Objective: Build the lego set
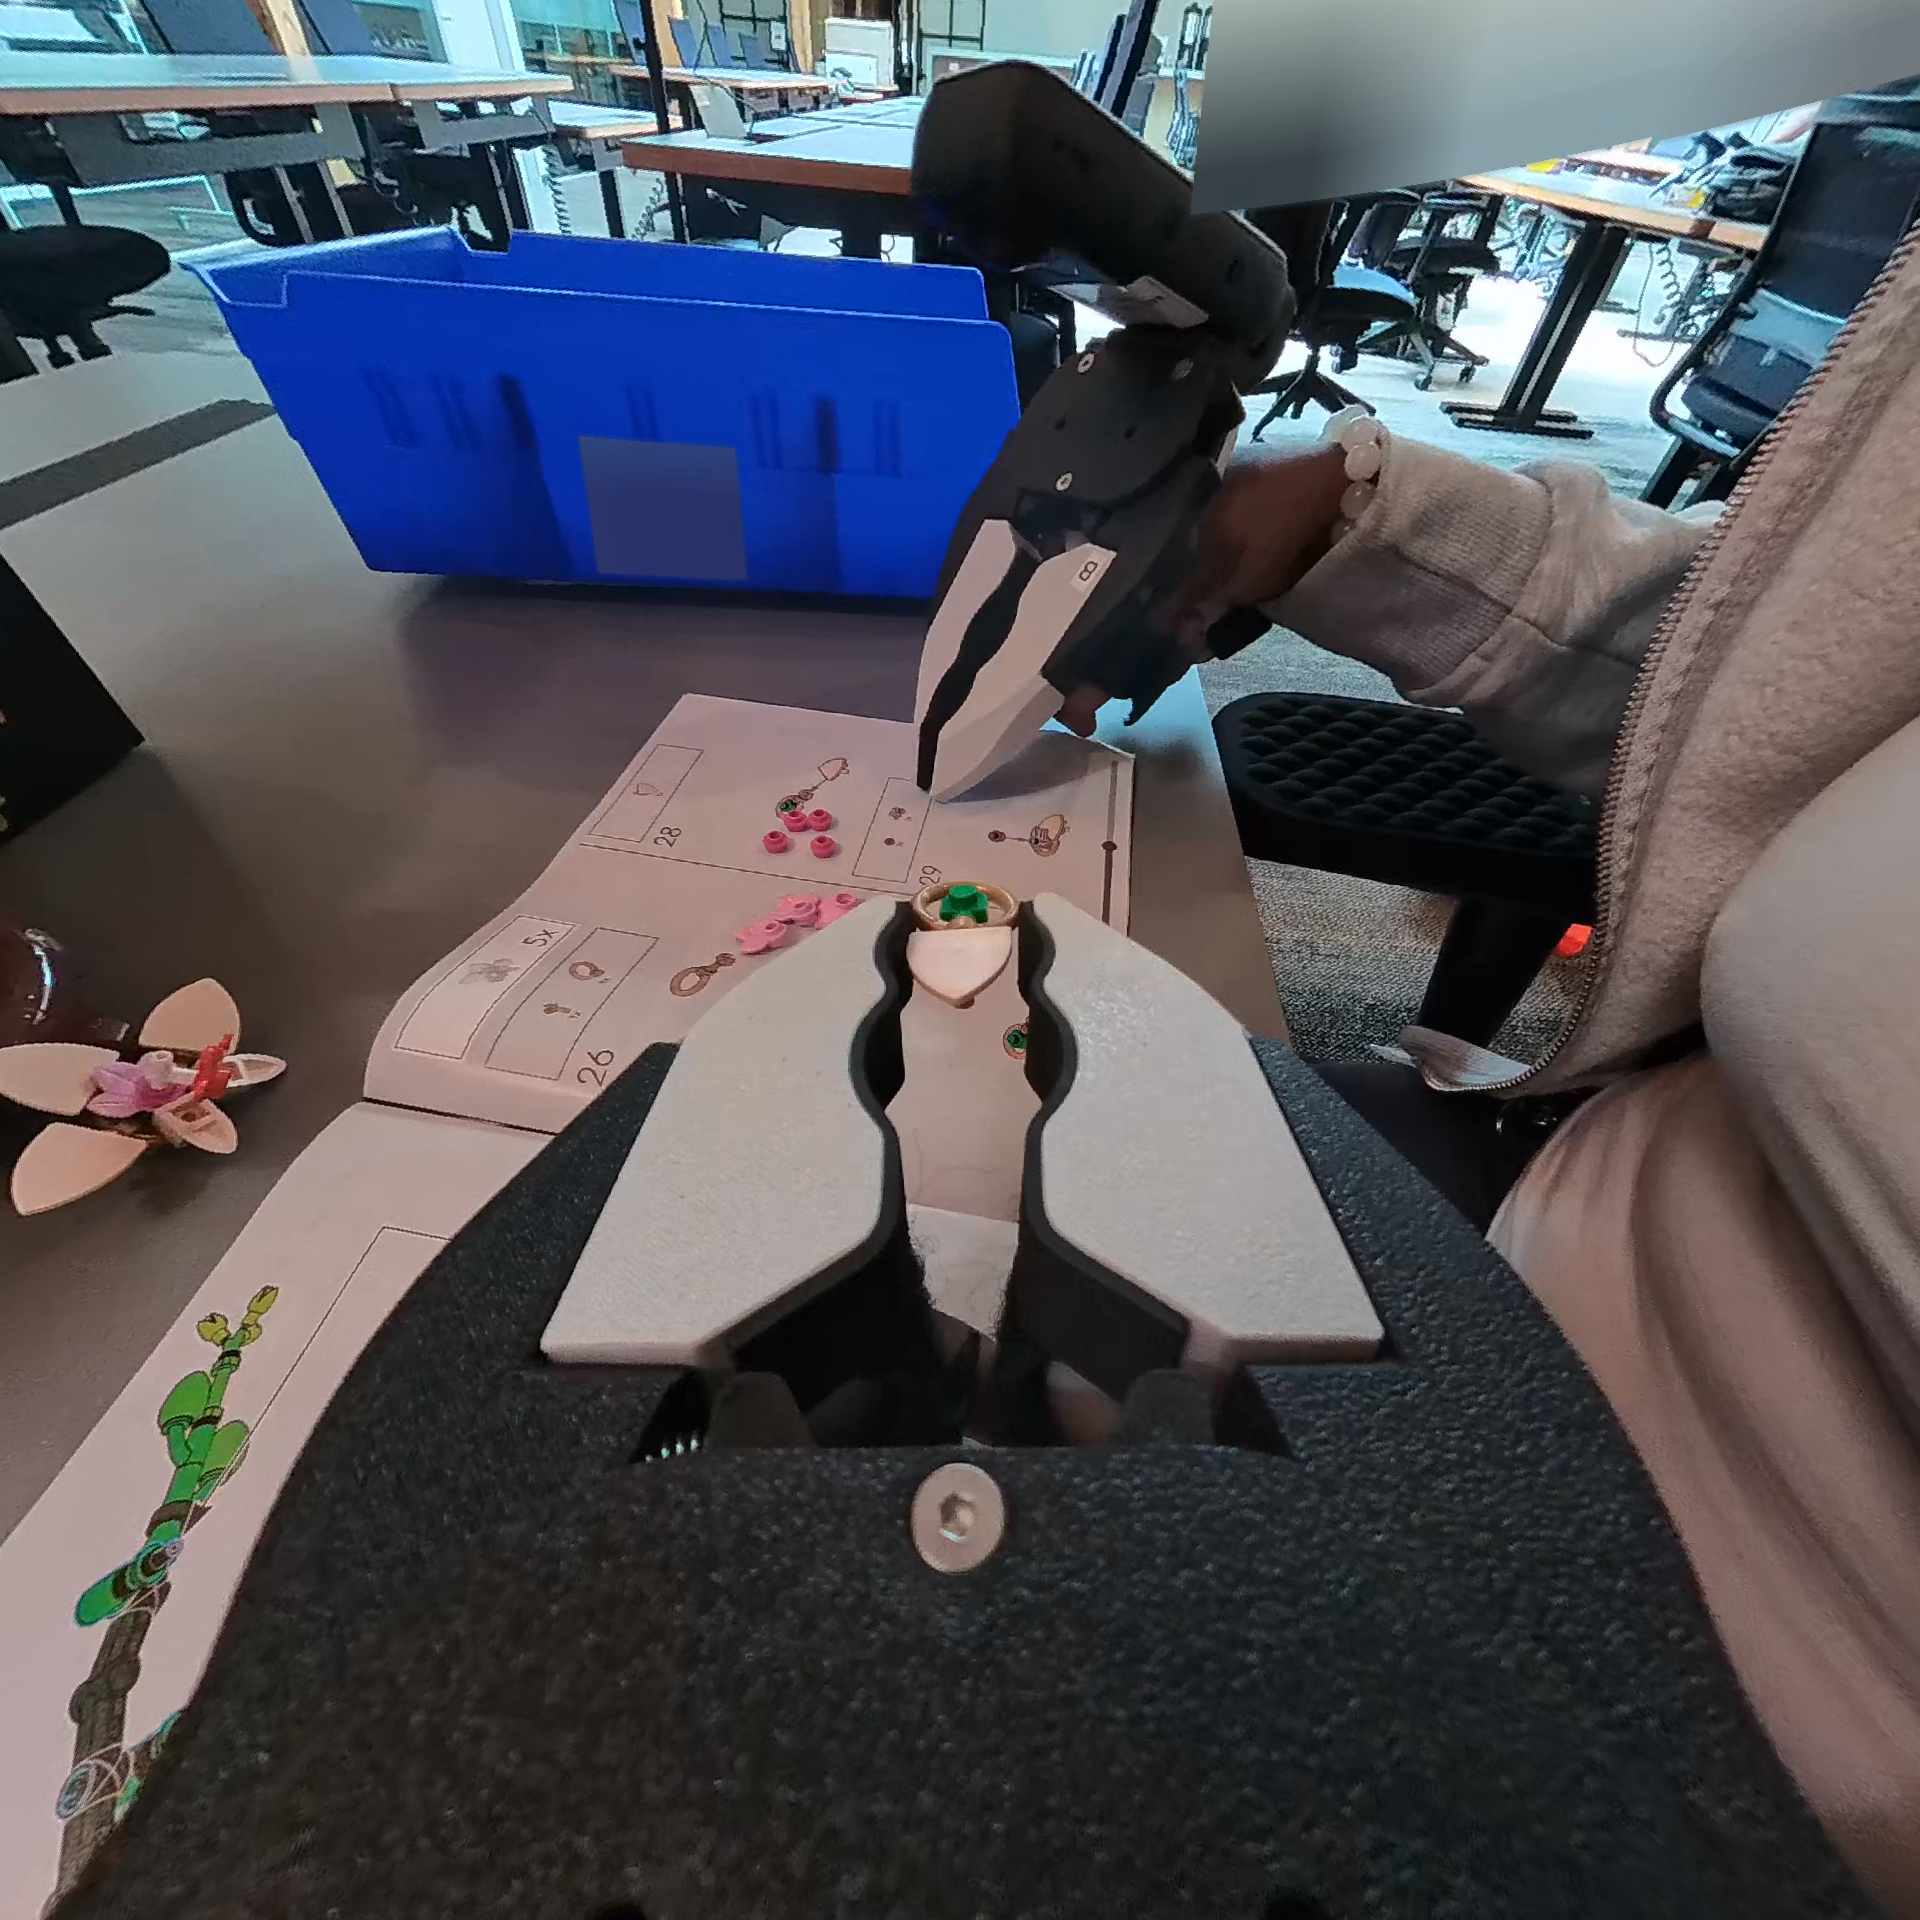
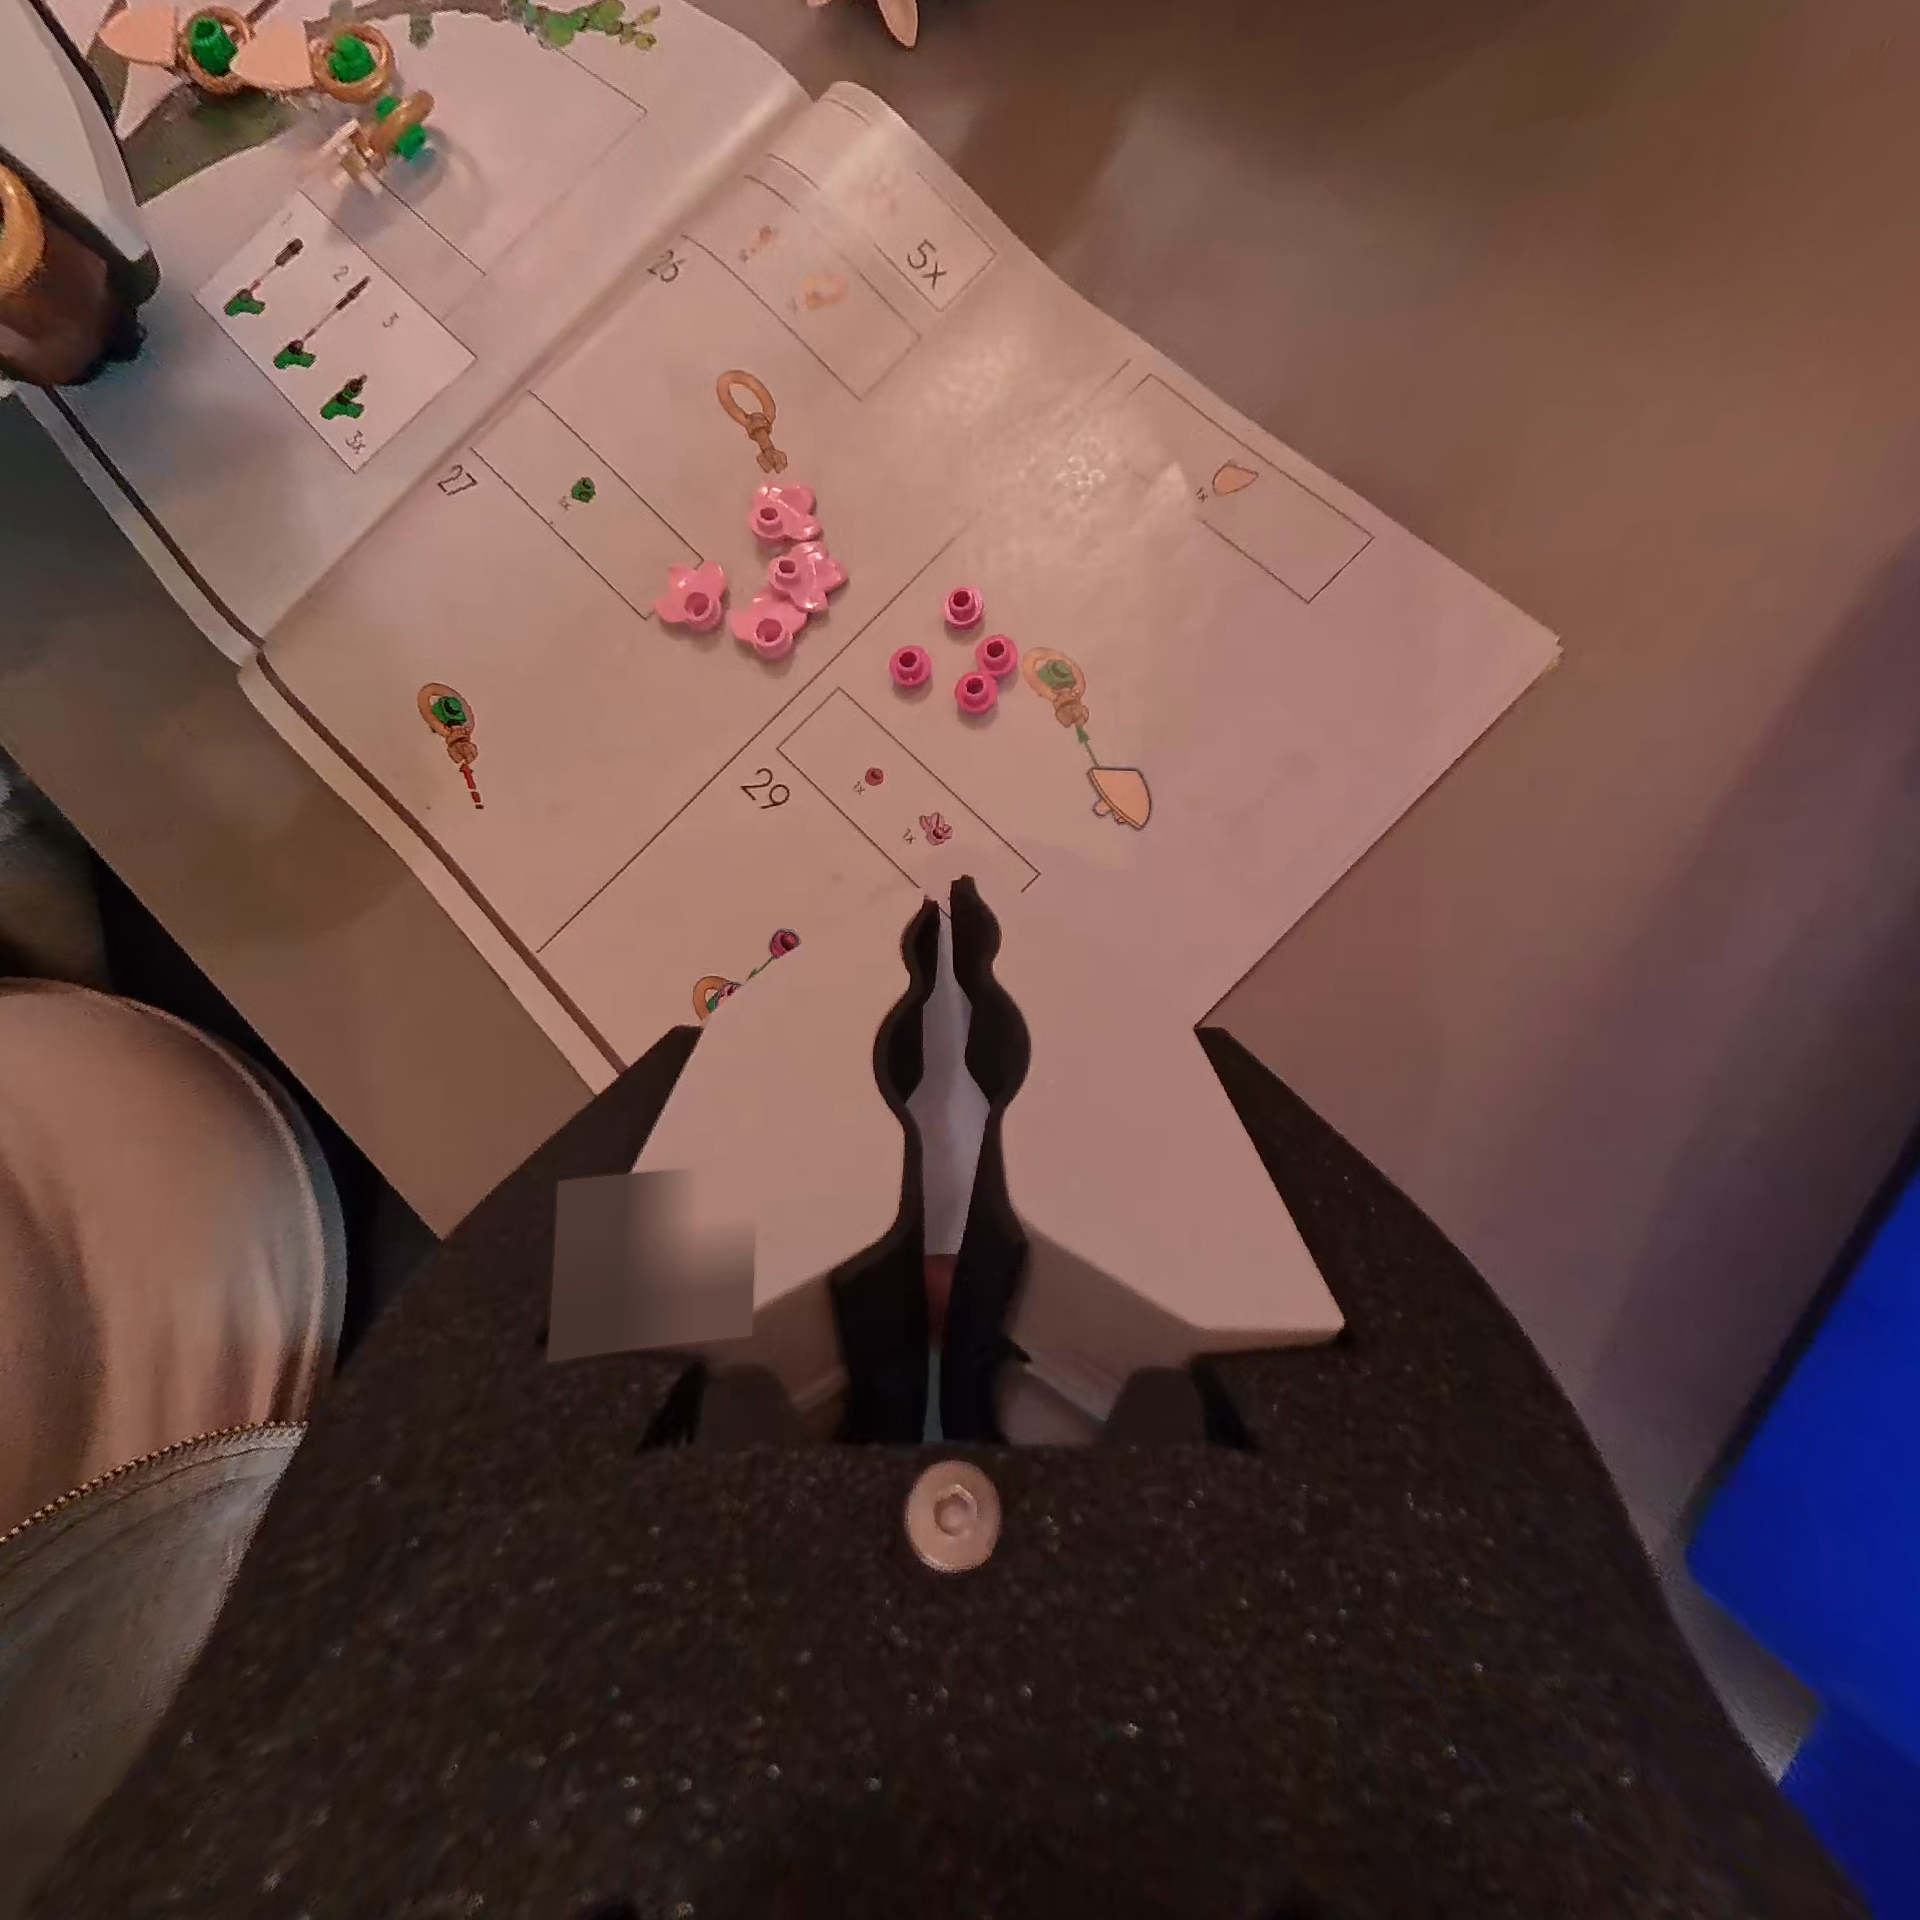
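My left gripper (image 1: pixel 961 920) is shut on a small assembly: a pale pink petal (image 1: pixel 958 961) with a gold ring (image 1: pixel 995 902) and a green stud (image 1: pixel 961 904). It holds it above the open instruction booklet (image 1: pixel 623 894). My right gripper (image 2: pixel 943 896) is shut, with nothing showing between its fingertips, which point down at the booklet page (image 2: pixel 1143 582). It also shows in the left wrist view (image 1: pixel 935 784), tips on the page. Several light pink flower pieces (image 2: pixel 774 571) and several dark pink round studs (image 2: pixel 961 655) lie on the page ahead of it.
A blue bin (image 1: pixel 623 416) stands at the table's far side. A partly built flower (image 1: pixel 145 1091) lies left of the booklet. More ring-and-petal assemblies (image 2: pixel 281 57) lie on the booklet's other page. A person's torso (image 1: pixel 1714 1039) and a black chair armrest (image 1: pixel 1403 779) are at the right. The grippers' ends are close to 15 cm from one another.
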`<state>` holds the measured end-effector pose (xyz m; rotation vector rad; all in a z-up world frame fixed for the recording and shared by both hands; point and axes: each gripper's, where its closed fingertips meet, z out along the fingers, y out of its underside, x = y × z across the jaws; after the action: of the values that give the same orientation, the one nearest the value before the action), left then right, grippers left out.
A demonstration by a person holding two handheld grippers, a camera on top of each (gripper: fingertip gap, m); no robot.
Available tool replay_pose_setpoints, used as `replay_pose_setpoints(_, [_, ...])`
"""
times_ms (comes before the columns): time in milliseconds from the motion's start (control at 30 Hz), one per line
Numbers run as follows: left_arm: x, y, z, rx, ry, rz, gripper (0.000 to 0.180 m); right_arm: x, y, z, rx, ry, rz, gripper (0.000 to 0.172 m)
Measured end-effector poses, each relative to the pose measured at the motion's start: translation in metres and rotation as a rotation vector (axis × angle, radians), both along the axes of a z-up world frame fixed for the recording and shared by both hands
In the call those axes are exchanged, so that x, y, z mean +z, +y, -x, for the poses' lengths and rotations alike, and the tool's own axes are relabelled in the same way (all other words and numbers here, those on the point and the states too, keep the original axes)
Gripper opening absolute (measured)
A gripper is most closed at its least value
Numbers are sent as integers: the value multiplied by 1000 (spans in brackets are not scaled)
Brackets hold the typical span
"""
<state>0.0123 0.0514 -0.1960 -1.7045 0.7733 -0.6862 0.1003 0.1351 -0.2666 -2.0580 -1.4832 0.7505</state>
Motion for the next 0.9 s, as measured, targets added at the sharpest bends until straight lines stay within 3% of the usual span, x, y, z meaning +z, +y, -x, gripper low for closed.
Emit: replay_pose_setpoints(900, [-4, -1, -4, -16, 35, 3, 19, 0, -2, 0, -17, -21, -29, 0])
